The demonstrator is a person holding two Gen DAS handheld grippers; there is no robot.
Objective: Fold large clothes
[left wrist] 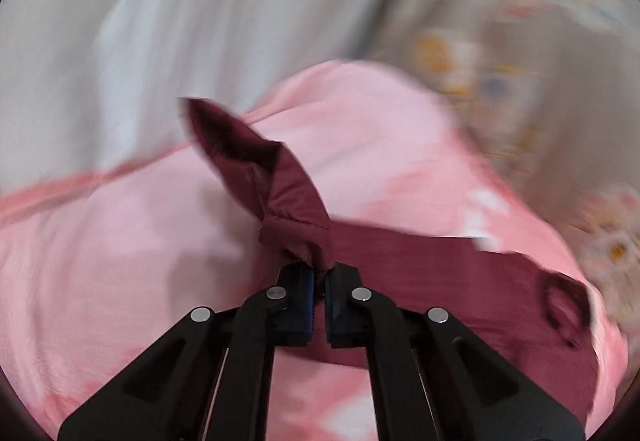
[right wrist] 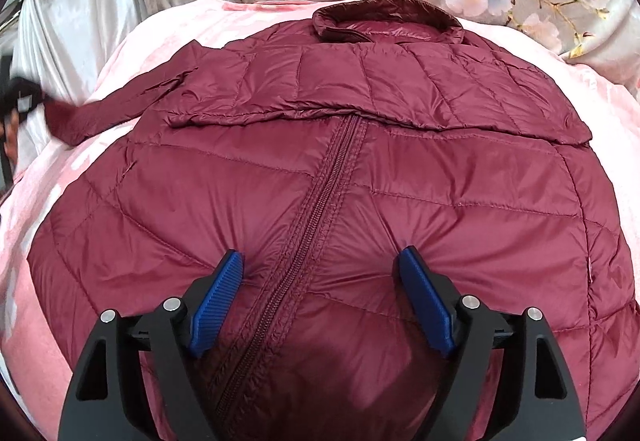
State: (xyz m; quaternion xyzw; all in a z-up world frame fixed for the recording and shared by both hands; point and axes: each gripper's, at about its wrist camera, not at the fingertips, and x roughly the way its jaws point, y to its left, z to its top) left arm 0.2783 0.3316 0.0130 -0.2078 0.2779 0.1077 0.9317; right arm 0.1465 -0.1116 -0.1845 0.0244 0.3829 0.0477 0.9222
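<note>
- Left gripper point(left wrist: 319, 275): jaws clamped on maroon sleeve cuff point(left wrist: 296, 233), lifted over pink blanket point(left wrist: 120, 241).
- Right gripper point(right wrist: 320, 281): jaws apart, pads point(right wrist: 218, 297) pressing quilted maroon jacket point(right wrist: 440, 169), straddling zipper point(right wrist: 304, 249).

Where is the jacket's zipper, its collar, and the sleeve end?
zipper point(right wrist: 316, 225), right wrist view, middle of the teeth.
collar point(right wrist: 384, 15), right wrist view, top fold.
sleeve end point(left wrist: 296, 237), left wrist view, cuff above the fingers.
</note>
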